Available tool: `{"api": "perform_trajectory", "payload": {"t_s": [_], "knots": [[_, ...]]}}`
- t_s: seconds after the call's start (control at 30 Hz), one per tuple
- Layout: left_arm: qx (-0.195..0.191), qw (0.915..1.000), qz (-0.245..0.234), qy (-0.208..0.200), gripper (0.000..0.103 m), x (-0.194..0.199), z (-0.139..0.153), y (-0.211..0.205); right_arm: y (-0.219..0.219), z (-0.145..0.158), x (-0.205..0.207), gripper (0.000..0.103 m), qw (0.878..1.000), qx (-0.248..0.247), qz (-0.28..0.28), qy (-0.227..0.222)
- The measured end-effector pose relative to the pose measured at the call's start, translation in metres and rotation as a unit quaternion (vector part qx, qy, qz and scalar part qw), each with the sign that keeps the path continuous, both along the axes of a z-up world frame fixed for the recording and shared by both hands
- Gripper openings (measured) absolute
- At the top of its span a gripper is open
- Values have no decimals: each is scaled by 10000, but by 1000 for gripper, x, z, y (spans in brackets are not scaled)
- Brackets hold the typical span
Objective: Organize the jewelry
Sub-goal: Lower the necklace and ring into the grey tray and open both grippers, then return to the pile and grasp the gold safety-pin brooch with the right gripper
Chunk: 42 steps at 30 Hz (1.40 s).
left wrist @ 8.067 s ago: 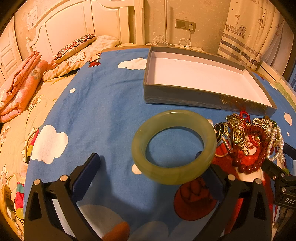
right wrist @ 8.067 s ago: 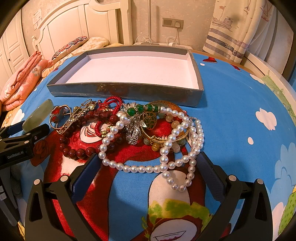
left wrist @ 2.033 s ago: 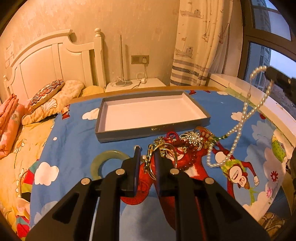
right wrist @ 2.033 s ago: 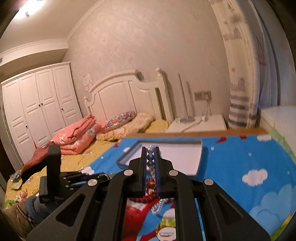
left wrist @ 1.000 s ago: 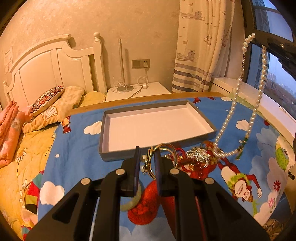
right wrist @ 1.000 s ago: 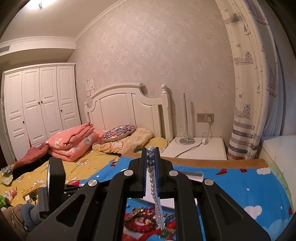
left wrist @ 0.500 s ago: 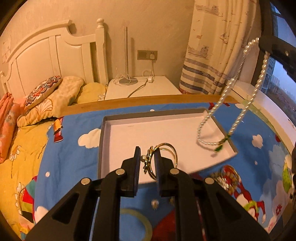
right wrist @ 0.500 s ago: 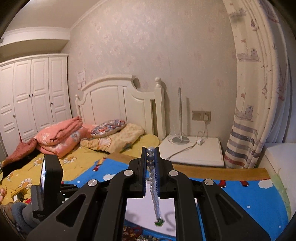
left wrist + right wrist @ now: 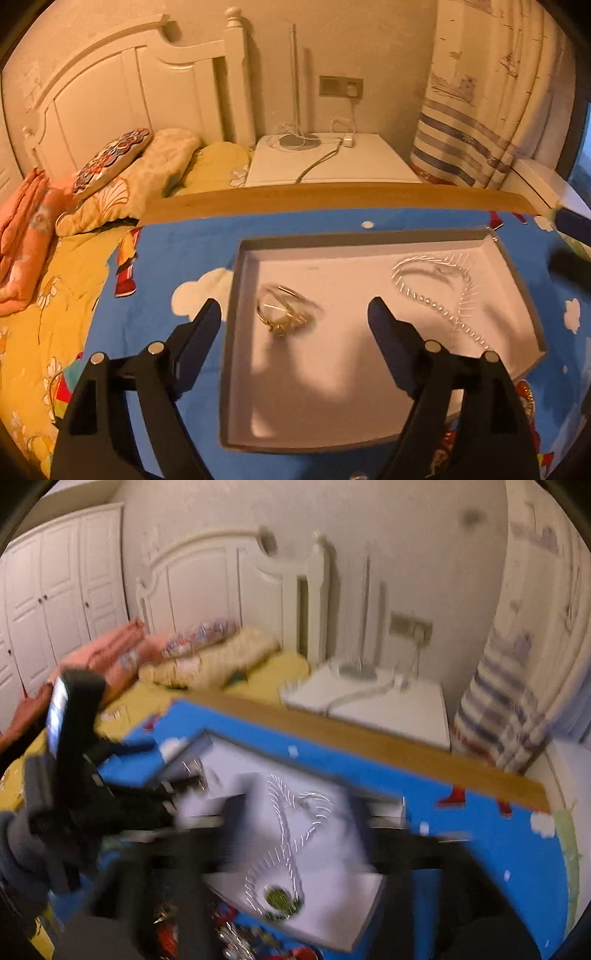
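A grey tray (image 9: 231,314) with a white floor lies on the blue cartoon bedspread. Gold bangles (image 9: 282,312) lie in its left part and a white pearl necklace (image 9: 436,291) lies in its right part, both blurred. My left gripper (image 9: 295,317) is open and empty just above the tray's near half. The right wrist view is heavily blurred: my right gripper (image 9: 295,816) is open above the tray (image 9: 354,938), and the pearl necklace (image 9: 291,834) with a green pendant lies on the tray below it.
More jewelry (image 9: 229,934) lies in a heap on the bedspread in front of the tray. A wooden bed edge (image 9: 332,201), a white nightstand (image 9: 328,166), pillows (image 9: 122,173) and a striped curtain (image 9: 480,110) are behind.
Both grippers have opened. The gold bangles have dropped from the left gripper into the tray, and the pearl necklace has dropped from the right gripper into the tray. Both grippers came lower over the tray.
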<state>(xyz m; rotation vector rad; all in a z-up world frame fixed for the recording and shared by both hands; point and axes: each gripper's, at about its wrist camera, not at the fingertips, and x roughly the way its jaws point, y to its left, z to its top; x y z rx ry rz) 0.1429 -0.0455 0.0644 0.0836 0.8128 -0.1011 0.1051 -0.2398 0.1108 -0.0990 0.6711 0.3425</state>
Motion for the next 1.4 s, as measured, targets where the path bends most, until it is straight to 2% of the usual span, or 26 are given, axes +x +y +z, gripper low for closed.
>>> {"api": "perform_trajectory", "payload": {"t_s": [0.27,0.4,0.57,0.73,0.9,1.07,1.3,1.4], "knots": [[-24,9996,263,-112,88,-38,-11,26,-45,-30,-33,75,9983,431,-329,214],[-304,9977,542,-283,94,-70,-9,46,-58,-45,-46,75,9970,532,-417,387],[-423,9965,615,-386,95,-105,-7,54,-62,-64,-66,75,9953,672,-398,577],[-561,9960,501,-475,95,-147,-8,48,-52,-79,-88,75,9957,585,-214,686],[-775,9958,247,-422,95,-192,-16,35,-36,-73,-108,75,9961,593,125,645],[-712,9966,-10,-406,95,-223,-25,25,-16,-70,-121,70,9951,573,389,702],[-455,9985,47,-314,95,-244,-40,35,29,-66,-117,65,9936,417,703,783],[-691,9972,166,-252,95,-245,-43,51,57,-68,-106,59,9926,268,747,914]]}}
